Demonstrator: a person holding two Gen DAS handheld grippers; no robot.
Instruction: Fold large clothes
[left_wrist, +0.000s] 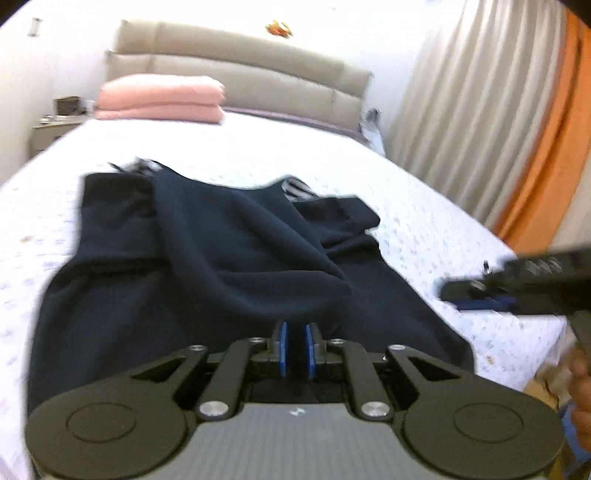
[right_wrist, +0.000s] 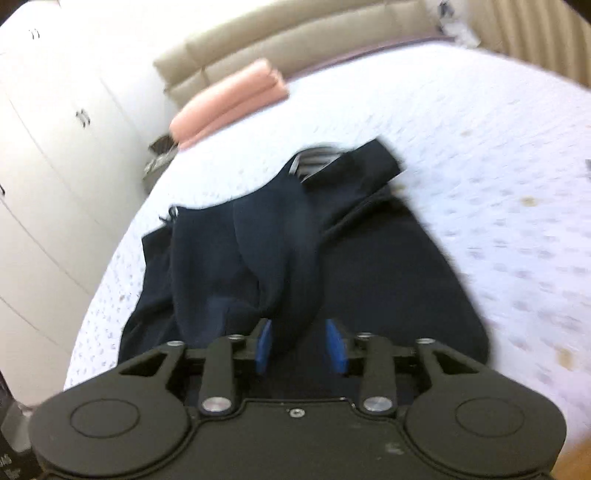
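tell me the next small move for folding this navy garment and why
Probably bring the right gripper down onto the raised fold in front of it and close. The navy garment lies on the bed half folded, with a loose flap bunched along its middle. The right gripper's blue pads stand apart with nothing pinched; the left gripper is nearly closed, apparently empty.

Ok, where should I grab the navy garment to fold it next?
Probably the near hem of the navy garment, one corner per gripper, coming from the foot of the bed. That edge lies flat and free; the far end is already folded over and bunched.
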